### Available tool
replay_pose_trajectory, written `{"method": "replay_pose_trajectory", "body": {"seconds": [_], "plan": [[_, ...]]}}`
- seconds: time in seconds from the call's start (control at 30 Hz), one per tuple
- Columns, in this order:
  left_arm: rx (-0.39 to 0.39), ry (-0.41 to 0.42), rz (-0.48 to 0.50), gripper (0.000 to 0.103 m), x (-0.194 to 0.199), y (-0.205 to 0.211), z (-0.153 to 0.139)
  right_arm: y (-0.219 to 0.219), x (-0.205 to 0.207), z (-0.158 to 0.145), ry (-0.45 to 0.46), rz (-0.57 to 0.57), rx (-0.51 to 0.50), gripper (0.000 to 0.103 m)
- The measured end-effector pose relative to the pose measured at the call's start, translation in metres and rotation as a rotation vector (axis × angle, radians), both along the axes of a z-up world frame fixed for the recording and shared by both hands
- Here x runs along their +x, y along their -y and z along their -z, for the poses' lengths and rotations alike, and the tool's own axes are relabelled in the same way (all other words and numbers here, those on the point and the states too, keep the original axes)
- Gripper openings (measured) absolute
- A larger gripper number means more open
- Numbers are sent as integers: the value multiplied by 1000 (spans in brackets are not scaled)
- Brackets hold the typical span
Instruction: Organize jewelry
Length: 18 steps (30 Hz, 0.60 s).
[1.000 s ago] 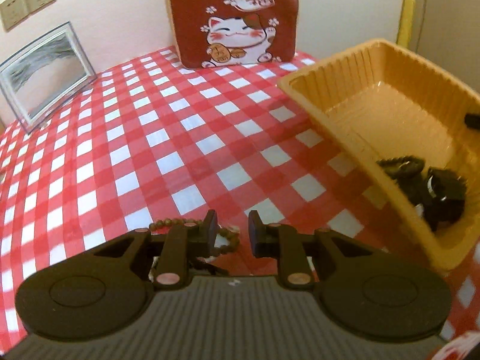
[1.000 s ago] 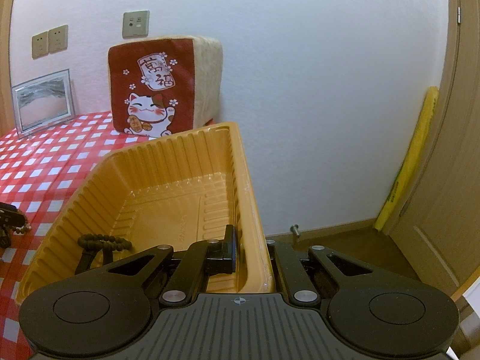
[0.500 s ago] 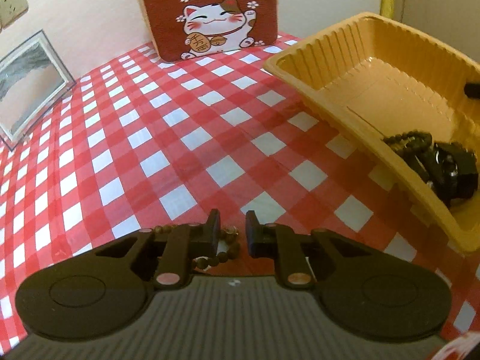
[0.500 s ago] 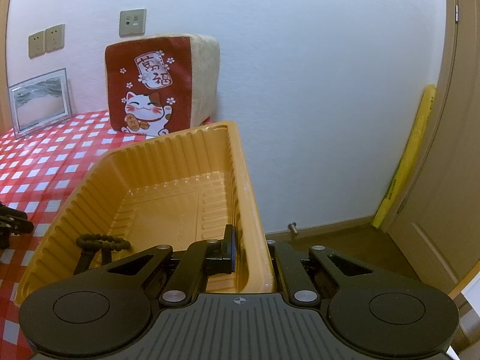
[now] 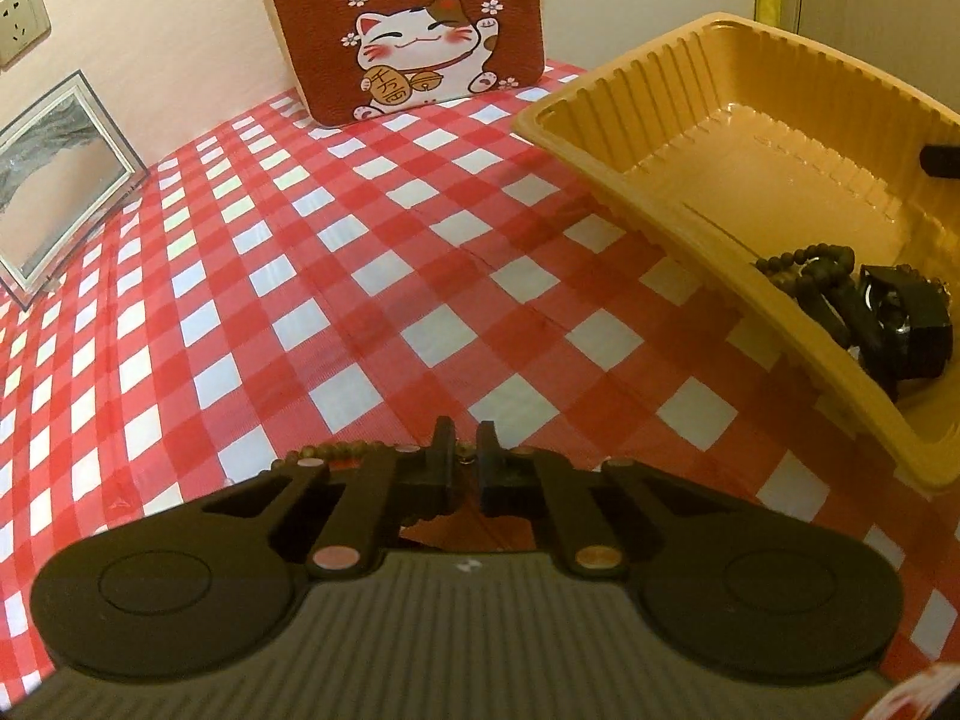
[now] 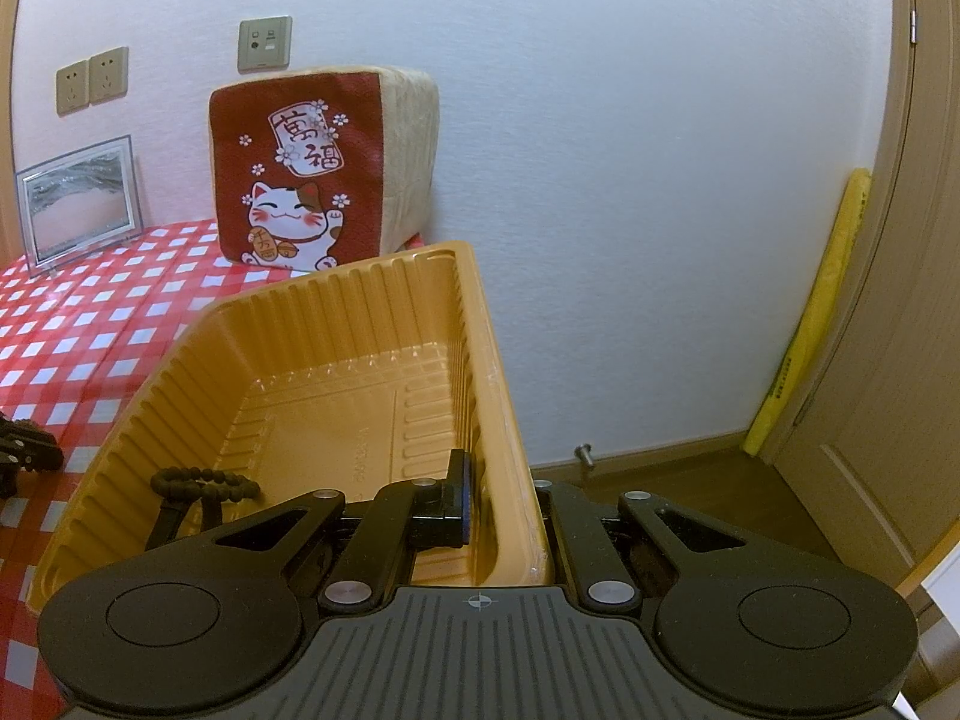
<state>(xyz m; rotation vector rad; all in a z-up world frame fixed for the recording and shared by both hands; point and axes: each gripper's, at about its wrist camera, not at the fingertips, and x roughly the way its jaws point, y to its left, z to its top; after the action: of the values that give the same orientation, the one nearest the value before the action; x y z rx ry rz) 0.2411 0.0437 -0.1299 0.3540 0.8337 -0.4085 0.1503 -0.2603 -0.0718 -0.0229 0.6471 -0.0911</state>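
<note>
A brown bead bracelet [image 5: 336, 451] lies on the red-checked tablecloth [image 5: 372, 276], mostly hidden under my left gripper [image 5: 465, 456]. Its jaws are closing, and a bead is pinched in the narrow gap between them. To the right stands an orange plastic tray [image 5: 630, 192]. It holds a dark bead bracelet [image 5: 804, 261] and a black item [image 5: 906, 324]. My right gripper [image 6: 504, 498] is shut on the tray's right wall [image 6: 498, 408], one finger inside and one outside. The right wrist view also shows the dark bracelet [image 6: 198, 486] and, at the far left, the left gripper [image 6: 24, 450].
A red lucky-cat cushion [image 5: 414, 30] leans on the back wall, and a framed picture [image 5: 54, 180] stands at the left. The tray sits at the table's right edge. Beyond it are the floor, a yellow roll [image 6: 810, 324] and a door [image 6: 924, 240].
The left gripper's jaws have narrowed from a wide gap to a tight pinch on the brown beads, and its view has rolled slightly. The right gripper stays clamped on the tray wall.
</note>
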Motion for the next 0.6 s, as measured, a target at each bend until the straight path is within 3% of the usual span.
{"method": "replay_pose_trajectory", "body": {"seconds": [0.27,0.6], "plan": [[-41,15,-6,4,-10,4,-8,0,0,0,0,-1,-1,6],[-175,78,19,4,-37,24,-50,0,-1,0,1,-2,-1,6]]}}
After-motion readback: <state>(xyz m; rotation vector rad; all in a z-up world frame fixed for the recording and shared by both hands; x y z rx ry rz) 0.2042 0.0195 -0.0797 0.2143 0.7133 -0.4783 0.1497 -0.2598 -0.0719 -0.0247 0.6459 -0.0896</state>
